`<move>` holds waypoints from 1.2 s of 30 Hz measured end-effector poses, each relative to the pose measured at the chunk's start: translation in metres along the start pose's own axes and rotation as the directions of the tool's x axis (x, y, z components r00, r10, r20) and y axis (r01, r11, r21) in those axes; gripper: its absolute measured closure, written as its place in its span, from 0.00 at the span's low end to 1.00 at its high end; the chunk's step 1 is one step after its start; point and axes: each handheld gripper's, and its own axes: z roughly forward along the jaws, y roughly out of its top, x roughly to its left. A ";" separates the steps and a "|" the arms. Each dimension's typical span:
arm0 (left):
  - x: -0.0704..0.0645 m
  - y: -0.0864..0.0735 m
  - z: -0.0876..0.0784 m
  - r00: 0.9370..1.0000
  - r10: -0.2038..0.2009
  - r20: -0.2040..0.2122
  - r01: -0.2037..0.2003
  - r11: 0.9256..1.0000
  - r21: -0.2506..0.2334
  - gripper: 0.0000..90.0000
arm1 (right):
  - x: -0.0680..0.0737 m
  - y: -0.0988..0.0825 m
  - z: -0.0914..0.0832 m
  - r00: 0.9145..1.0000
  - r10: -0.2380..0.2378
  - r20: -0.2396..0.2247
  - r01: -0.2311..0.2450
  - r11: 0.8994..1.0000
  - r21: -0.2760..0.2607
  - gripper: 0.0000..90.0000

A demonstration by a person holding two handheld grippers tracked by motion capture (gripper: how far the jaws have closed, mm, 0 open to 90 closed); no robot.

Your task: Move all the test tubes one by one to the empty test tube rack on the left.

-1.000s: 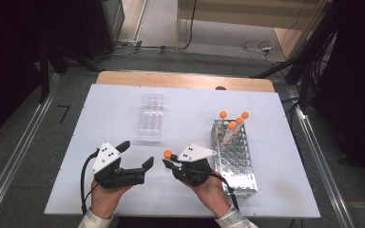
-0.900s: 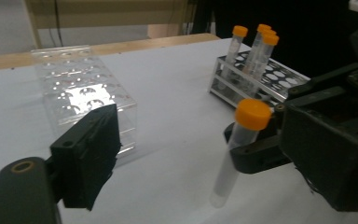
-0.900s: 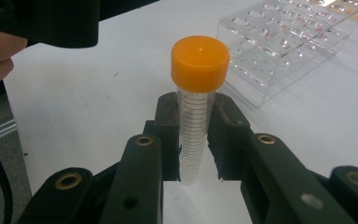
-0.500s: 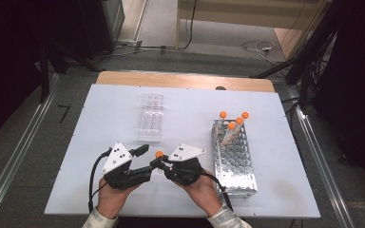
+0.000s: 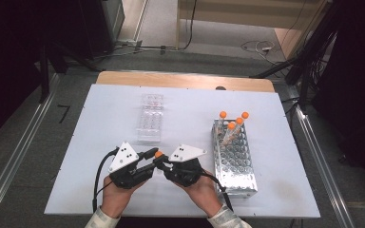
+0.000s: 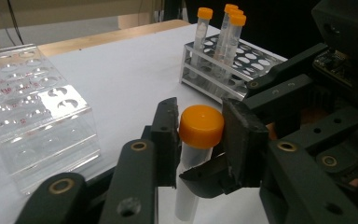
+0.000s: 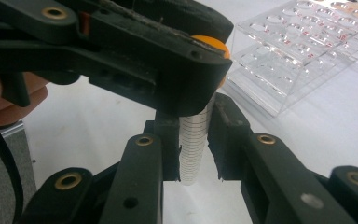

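A clear tube with an orange cap [image 5: 158, 154] stands upright just above the table's front middle, between the two grippers. My left gripper [image 6: 200, 135] has just been closing, and its jaws now press on the orange cap [image 6: 201, 125]. My right gripper [image 7: 196, 142] is shut on the tube's graduated body [image 7: 193, 149] below the cap. In the high view the left gripper [image 5: 153, 156] and right gripper [image 5: 161, 161] meet tip to tip at the tube.
A metal tube rack [image 5: 235, 161] lies at the right and holds three orange-capped tubes [image 5: 231, 127] at its far end. A clear plastic rack [image 5: 150, 118] sits behind the grippers. The white table [image 5: 100, 123] ends in a wooden strip [image 5: 185, 80] at the back.
The left gripper moved right toward the right gripper and closed its jaws on the tube's cap. The right gripper kept its hold on the tube and stayed in place.
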 end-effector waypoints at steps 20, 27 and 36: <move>0.004 0.006 -0.002 1.000 -0.021 0.009 0.021 1.000 -0.013 0.78 | -0.002 0.005 -0.013 1.000 0.030 0.006 -0.030 0.999 0.029 0.39; 0.009 0.017 -0.005 0.999 -0.036 0.004 0.036 0.999 -0.039 0.78 | 0.000 0.005 -0.036 0.997 0.016 0.079 -0.021 0.998 0.056 0.25; 0.017 0.030 -0.008 0.998 -0.059 -0.012 0.059 0.997 -0.059 0.78 | -0.015 -0.006 -0.071 0.988 0.033 0.149 -0.035 0.999 0.007 0.22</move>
